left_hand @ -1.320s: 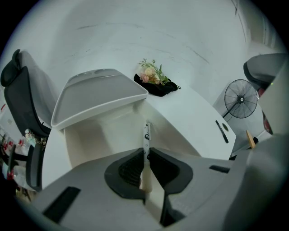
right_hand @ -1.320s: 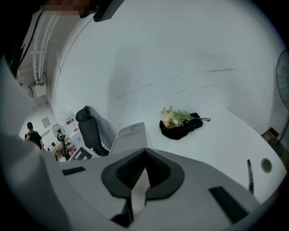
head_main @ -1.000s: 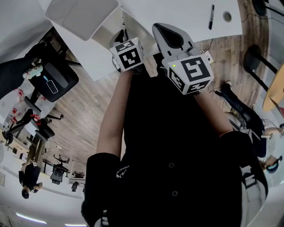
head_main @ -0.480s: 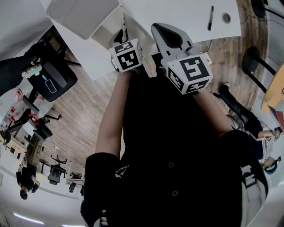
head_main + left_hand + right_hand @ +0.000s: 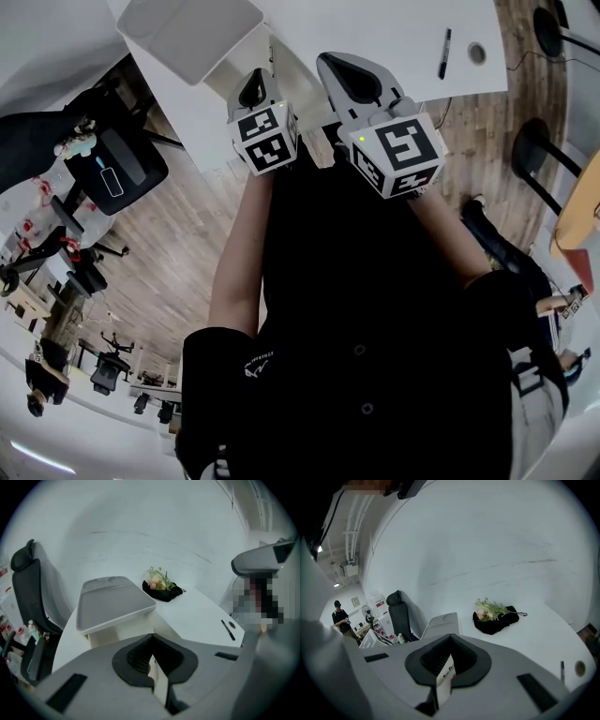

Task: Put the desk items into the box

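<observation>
Box (image 5: 114, 603) sat ahead of left claw (image 5: 152, 660); marker pen (image 5: 562, 671) lay ahead-right of right claw (image 5: 449, 660). Both claws closed, empty.

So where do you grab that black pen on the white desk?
Around the middle of the pen, coming straight down from above. It lies flat on the desk and is long and thin, so pinching across its narrow barrel should probably hold it best.

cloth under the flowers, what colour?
Black. The cloth shows best in the right gripper view.
</observation>
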`<act>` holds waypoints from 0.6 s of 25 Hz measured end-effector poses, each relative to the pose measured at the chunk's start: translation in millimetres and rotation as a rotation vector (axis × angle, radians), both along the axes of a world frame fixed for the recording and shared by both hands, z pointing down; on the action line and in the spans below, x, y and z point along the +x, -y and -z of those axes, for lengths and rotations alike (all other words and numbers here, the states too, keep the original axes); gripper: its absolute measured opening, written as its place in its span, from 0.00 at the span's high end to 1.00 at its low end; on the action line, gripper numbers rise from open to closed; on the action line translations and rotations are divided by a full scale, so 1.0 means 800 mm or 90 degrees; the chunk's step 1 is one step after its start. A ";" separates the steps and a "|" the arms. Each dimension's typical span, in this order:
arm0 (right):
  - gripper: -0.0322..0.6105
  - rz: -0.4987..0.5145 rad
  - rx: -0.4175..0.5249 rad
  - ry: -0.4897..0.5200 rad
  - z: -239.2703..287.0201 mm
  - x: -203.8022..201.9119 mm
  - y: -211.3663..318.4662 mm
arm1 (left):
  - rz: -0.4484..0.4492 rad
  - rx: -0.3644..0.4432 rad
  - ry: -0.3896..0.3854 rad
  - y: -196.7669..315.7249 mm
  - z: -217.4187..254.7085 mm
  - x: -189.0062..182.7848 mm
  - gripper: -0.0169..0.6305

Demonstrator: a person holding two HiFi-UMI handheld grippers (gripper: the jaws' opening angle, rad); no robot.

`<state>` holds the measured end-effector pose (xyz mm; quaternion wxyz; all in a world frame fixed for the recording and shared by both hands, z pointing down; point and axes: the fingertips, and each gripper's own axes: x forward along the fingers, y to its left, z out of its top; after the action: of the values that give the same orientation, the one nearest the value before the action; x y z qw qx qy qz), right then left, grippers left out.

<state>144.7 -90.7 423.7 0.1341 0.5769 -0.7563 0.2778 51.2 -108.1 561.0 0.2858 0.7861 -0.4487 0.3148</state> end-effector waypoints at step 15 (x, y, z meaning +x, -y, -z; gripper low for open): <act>0.95 0.116 0.060 -0.005 0.047 -0.043 0.004 | 0.100 0.126 -0.045 -0.013 0.108 -0.049 0.96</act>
<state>110.6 -93.7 386.4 0.1346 0.5122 -0.8175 0.2265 12.1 -98.1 474.9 0.2462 0.7833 -0.5276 0.2178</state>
